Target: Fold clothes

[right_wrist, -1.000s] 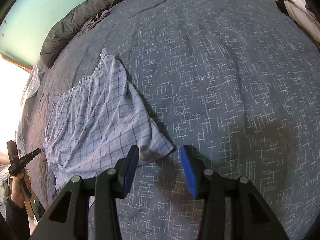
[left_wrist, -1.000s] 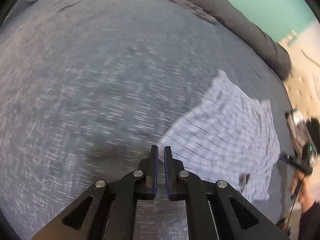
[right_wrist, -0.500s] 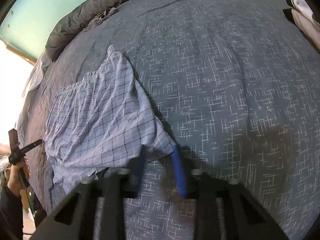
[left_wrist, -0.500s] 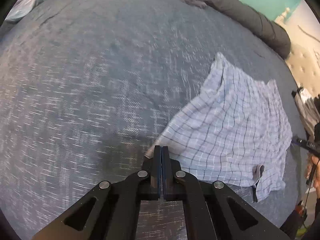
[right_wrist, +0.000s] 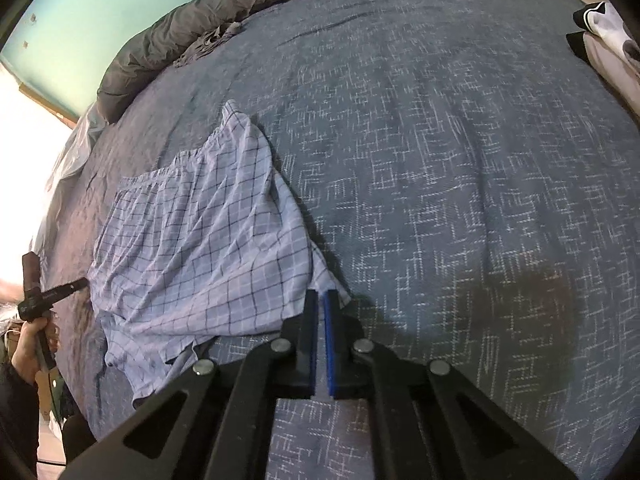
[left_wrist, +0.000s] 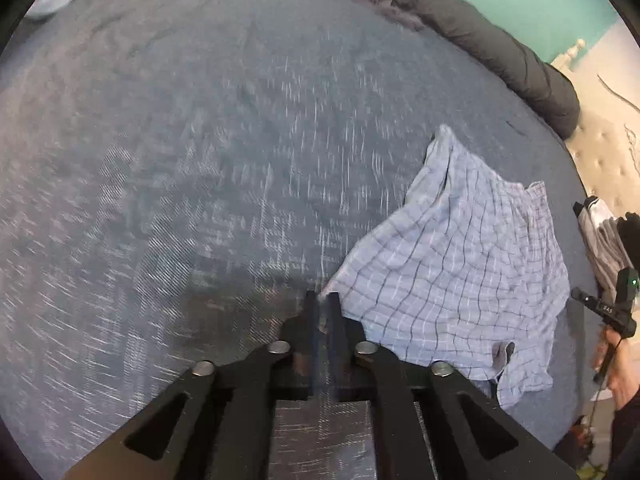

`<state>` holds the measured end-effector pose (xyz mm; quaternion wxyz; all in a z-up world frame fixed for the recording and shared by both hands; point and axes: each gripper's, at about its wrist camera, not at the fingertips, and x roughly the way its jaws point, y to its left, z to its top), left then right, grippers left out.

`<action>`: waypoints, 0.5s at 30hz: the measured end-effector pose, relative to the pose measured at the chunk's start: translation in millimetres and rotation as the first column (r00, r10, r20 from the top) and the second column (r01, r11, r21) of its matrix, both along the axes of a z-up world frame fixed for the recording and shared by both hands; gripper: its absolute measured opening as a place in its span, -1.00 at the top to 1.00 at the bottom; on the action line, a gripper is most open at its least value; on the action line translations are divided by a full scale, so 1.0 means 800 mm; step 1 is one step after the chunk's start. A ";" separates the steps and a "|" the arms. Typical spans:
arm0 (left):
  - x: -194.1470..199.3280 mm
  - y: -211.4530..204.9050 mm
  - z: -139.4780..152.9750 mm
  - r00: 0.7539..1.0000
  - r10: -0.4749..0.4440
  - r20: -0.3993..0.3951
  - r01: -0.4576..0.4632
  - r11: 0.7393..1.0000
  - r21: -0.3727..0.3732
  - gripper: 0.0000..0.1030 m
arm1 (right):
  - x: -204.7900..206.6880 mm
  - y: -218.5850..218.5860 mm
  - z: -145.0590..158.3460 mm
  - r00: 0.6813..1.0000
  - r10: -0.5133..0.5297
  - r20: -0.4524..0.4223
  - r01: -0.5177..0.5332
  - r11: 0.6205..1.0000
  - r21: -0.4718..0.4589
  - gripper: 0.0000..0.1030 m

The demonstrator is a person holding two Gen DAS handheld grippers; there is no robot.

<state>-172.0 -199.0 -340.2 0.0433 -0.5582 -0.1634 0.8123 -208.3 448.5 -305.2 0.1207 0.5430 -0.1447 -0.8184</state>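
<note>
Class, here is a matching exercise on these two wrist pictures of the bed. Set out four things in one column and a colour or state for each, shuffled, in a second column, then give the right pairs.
Things:
1. checked shorts
2. bedspread
3. rolled duvet
4. right gripper

Descriptions:
A. dark grey, bunched along the far edge of the bed
B. shut on a corner of cloth
C. pale blue with dark grid lines, lying crumpled
D. dark blue with short white dashes

Pairs: 1-C, 2-D, 3-A, 4-B
</note>
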 end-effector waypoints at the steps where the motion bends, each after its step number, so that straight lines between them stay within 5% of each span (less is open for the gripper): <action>1: 0.000 0.003 -0.004 1.000 -0.011 0.009 0.011 1.000 -0.004 0.57 | 0.000 0.000 0.002 1.000 -0.004 -0.005 0.004 1.000 -0.007 0.95; 5: -0.004 0.005 -0.012 1.000 -0.011 0.008 0.011 1.000 0.009 0.57 | -0.003 0.005 0.004 0.999 -0.042 -0.009 0.042 0.998 -0.048 0.88; 8: -0.010 0.013 -0.021 1.000 -0.015 0.010 0.015 1.000 0.005 0.57 | -0.010 -0.002 0.005 0.999 -0.045 -0.012 0.045 0.998 -0.046 0.06; 11: -0.010 0.021 -0.024 1.000 -0.030 0.008 0.030 0.999 -0.021 0.61 | -0.008 -0.010 -0.006 1.000 -0.017 -0.006 0.017 0.999 -0.031 0.06; 13: -0.014 0.027 -0.025 0.999 -0.039 0.008 0.039 0.999 -0.030 0.82 | -0.008 -0.019 -0.011 1.000 0.014 0.002 -0.014 1.000 0.000 0.12; 15: -0.016 0.029 -0.025 0.999 -0.043 0.011 0.043 0.999 -0.021 0.92 | -0.006 -0.029 -0.016 0.999 0.051 0.011 -0.051 0.998 0.022 0.81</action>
